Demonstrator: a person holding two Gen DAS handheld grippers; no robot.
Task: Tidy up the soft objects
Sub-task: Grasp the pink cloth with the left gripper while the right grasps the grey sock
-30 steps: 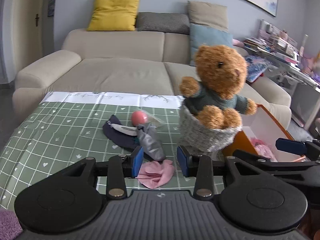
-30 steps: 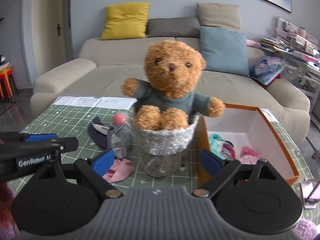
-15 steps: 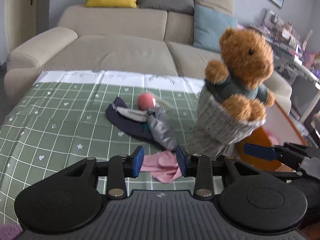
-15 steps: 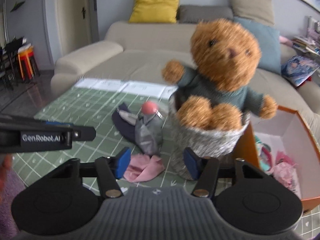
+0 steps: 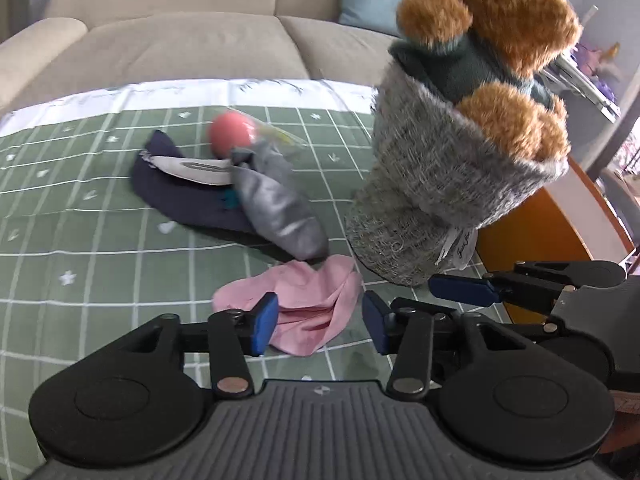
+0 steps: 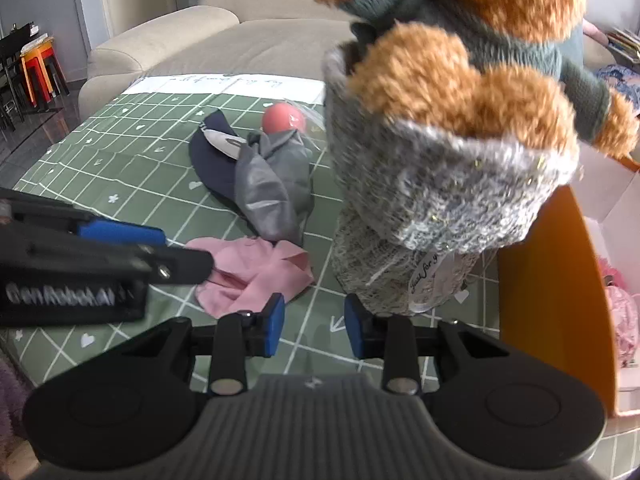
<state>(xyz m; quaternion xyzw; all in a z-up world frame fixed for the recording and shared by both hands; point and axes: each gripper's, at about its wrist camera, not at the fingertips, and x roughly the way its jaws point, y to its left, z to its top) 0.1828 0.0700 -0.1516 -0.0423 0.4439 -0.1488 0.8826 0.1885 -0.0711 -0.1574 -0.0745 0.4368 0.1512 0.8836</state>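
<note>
Through the left wrist view I see my left tool [image 5: 316, 322] with its jaws partly apart, having just been opening, and the pink cloth [image 5: 304, 312] lies on the counter [image 5: 80, 240] between the blue pads; the pads do not press on it. My right tool [image 6: 314, 326] has just been closing and its jaws now stand narrow, with only green checked cloth between them and nothing gripped. Its right pad sits just in front of the grey knitted pouch [image 6: 420, 200], which stands upright with the teddy bear [image 6: 480, 60] seated in it.

Behind the pink cloth lie a grey fabric piece [image 5: 280, 208], a navy cloth [image 5: 176, 192] and a pink ball [image 5: 232, 134], bunched together.

The right wrist view shows inside the orange box [image 6: 552, 280] beside the pouch, where something pink and frilly [image 6: 622, 320] lies; the left view gives only the box's outer orange wall. The right view also shows orange stools [image 6: 38, 68] at far left. The left view alone shows a blue cushion [image 5: 368, 4] on the sofa [image 5: 180, 40].
</note>
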